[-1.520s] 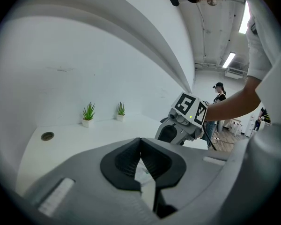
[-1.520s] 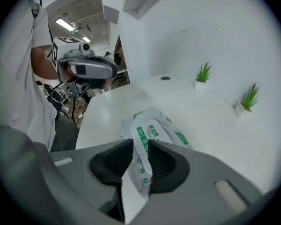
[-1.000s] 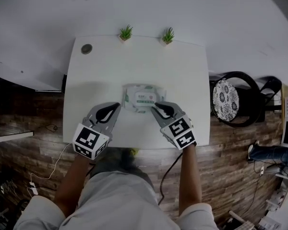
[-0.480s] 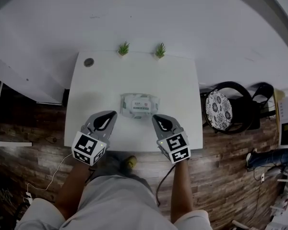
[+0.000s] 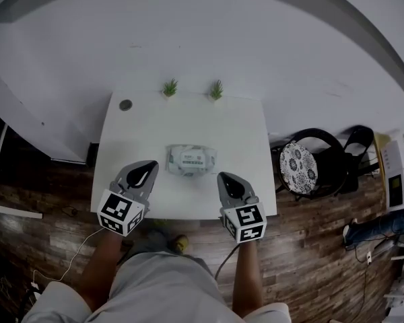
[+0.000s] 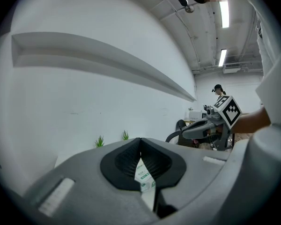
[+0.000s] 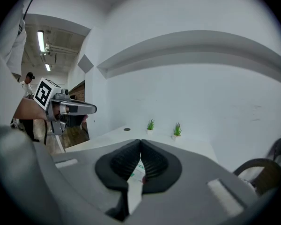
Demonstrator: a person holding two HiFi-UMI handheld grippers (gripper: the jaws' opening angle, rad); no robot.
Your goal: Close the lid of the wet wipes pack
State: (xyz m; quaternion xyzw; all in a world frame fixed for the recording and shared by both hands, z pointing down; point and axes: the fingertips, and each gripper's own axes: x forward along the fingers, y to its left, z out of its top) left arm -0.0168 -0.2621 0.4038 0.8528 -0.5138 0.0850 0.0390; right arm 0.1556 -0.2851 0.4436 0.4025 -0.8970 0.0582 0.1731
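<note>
The wet wipes pack (image 5: 190, 160) lies flat in the middle of the white table (image 5: 246, 133), its white lid facing up and looking flat. My left gripper (image 5: 149, 166) hovers over the table's near edge, left of the pack and apart from it, jaws shut with nothing between them. My right gripper (image 5: 227, 178) hangs to the pack's near right, also shut and empty. In the left gripper view the left gripper's (image 6: 140, 139) tips meet, and the pack (image 6: 144, 175) shows behind the gap lower down. The right gripper view shows the right gripper (image 7: 141, 141) likewise, with the pack (image 7: 136, 172) behind.
Two small potted plants (image 5: 170, 87) (image 5: 217, 89) stand at the table's far edge, and a round disc (image 5: 125, 104) lies at its far left corner. A chair (image 5: 299, 167) with a patterned cushion stands right of the table. Wooden floor surrounds it.
Both grippers have drawn back from the pack toward the table's near edge and risen. The right gripper left the pack's right side. The pack has stayed in place.
</note>
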